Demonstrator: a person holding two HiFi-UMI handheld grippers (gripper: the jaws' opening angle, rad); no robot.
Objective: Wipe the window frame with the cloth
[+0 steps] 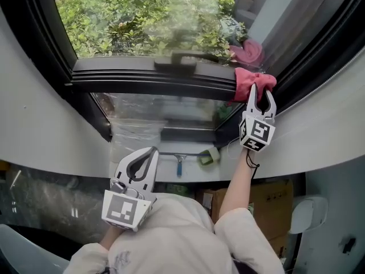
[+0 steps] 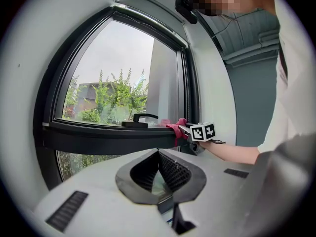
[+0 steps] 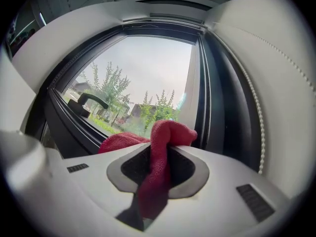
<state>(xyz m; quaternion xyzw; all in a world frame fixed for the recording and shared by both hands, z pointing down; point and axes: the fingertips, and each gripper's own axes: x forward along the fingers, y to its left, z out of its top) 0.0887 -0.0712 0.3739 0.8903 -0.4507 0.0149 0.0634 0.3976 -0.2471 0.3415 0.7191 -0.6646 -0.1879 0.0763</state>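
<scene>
At the right end of the window frame [image 1: 142, 80], on its dark horizontal rail, the right gripper [image 1: 260, 93] has its fingers clamped on the red cloth [image 1: 248, 79]. The cloth is bunched against the rail near the corner, to the right of the window handle [image 1: 179, 60]. The left gripper [image 1: 151, 152] hangs lower, well apart from the frame, its fingers closed together on nothing.

No legible words, numbers or brands anywhere — only wordless black-and-white square markers [image 1: 256, 135].
</scene>
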